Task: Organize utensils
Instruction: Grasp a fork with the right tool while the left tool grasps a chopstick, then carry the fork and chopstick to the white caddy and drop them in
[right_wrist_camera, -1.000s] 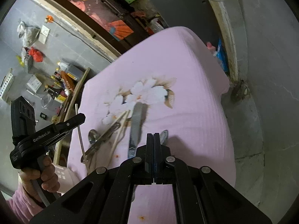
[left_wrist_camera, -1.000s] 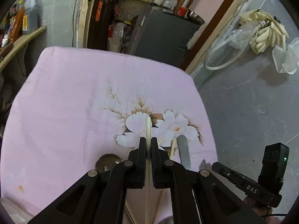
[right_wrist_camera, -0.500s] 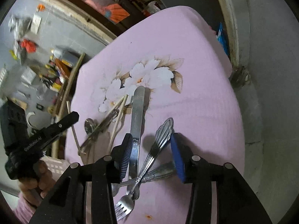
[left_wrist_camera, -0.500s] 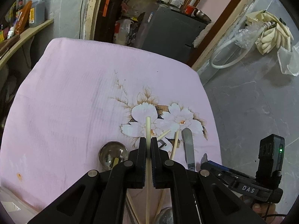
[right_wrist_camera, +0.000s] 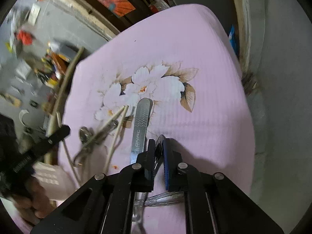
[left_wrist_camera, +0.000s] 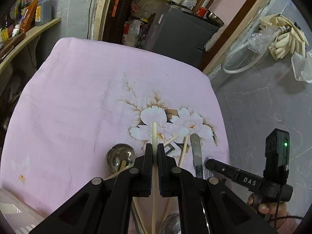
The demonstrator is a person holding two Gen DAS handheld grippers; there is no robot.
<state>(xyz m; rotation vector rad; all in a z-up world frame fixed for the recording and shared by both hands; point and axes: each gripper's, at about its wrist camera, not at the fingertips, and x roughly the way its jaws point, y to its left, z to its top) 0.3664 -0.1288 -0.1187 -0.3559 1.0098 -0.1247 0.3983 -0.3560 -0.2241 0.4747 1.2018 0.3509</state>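
My left gripper (left_wrist_camera: 155,152) is shut on a pale chopstick (left_wrist_camera: 154,134) that sticks out ahead of the fingers, above the pink flowered cloth (left_wrist_camera: 78,97). Below it lie a steel ladle bowl (left_wrist_camera: 120,157), more chopsticks (left_wrist_camera: 183,150) and a steel knife (left_wrist_camera: 196,152). My right gripper (right_wrist_camera: 158,148) stands low over the cloth with its jaws closing around the ornate handle of a fork (right_wrist_camera: 159,146); a narrow gap remains. The knife (right_wrist_camera: 141,124), chopsticks (right_wrist_camera: 117,117) and a spoon (right_wrist_camera: 85,134) lie to its left. A second fork handle (right_wrist_camera: 165,197) lies crosswise under the fingers.
The cloth-covered table ends at a grey floor (left_wrist_camera: 263,107) on the right. A shelf with bottles (left_wrist_camera: 29,25) is at the far left. A white slotted basket corner (left_wrist_camera: 11,212) sits at the near left edge. The left gripper also shows in the right wrist view (right_wrist_camera: 39,148).
My right gripper opened, dropped over the fork handle and has narrowed its jaws around it. My left gripper drew back a little with the chopstick, so more utensils show below it.
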